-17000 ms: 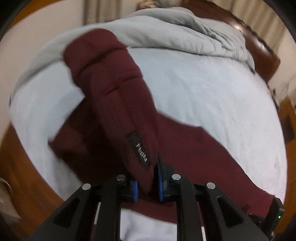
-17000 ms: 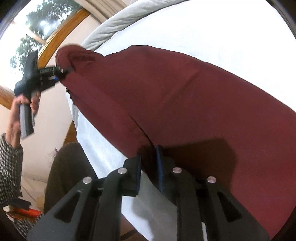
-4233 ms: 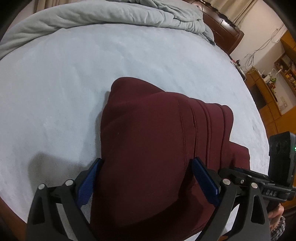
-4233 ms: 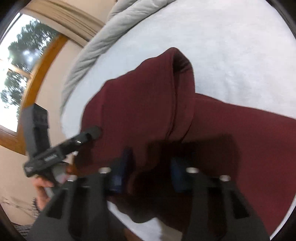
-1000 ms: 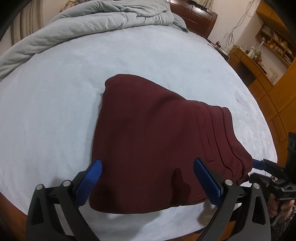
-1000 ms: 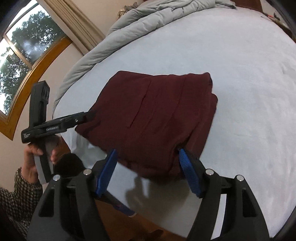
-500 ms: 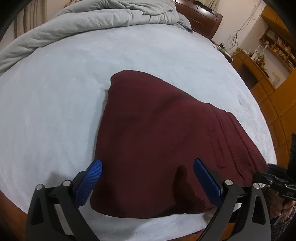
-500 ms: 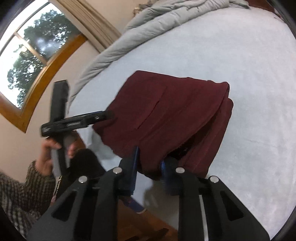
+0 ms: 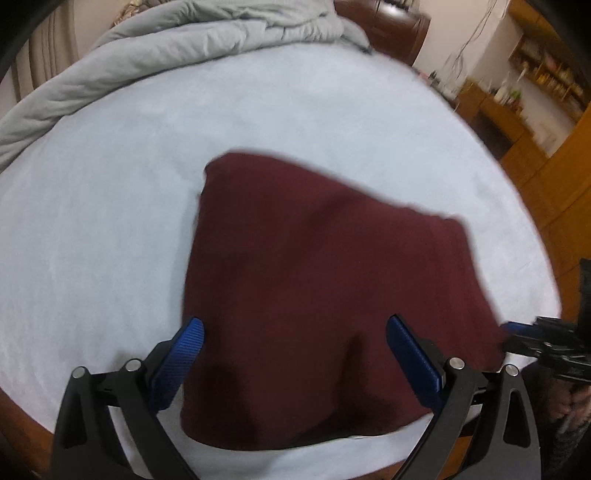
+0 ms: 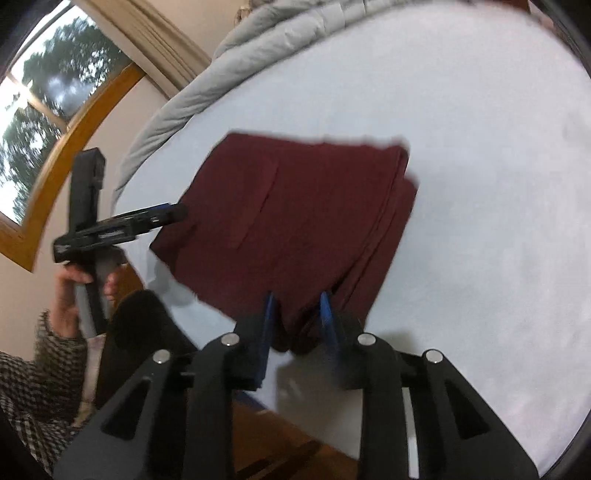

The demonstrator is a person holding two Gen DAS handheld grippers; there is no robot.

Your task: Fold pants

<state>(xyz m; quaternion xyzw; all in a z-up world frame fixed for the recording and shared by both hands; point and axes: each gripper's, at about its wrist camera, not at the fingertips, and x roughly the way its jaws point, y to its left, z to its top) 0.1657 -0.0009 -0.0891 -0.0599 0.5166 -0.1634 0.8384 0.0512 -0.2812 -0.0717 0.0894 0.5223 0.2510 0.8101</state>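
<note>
Maroon pants folded into a thick, roughly square stack, lying flat on the pale blue, fine-napped bed sheet close to the near edge of the bed. Soft matte knit; layered fold edges visible along the right side in right wrist view, stacked like pleats. Long seam line running down the top layer.

Left gripper spread wide, ribbed blue pads straddling the near edge of the stack; holding nothing. Same tool seen from the right wrist camera at left, tip just at the stack's left corner, contact not resolvable.

Right gripper nearly closed, blue pads pinching a bunched wad of the near right corner of the pants between them. From left wrist view, right gripper sits at the stack's right corner, blurred.

Grey quilted duvet heaped along the far side of the bed, puffy with soft creases. Dark wooden headboard far right. Wood-framed window at left.
</note>
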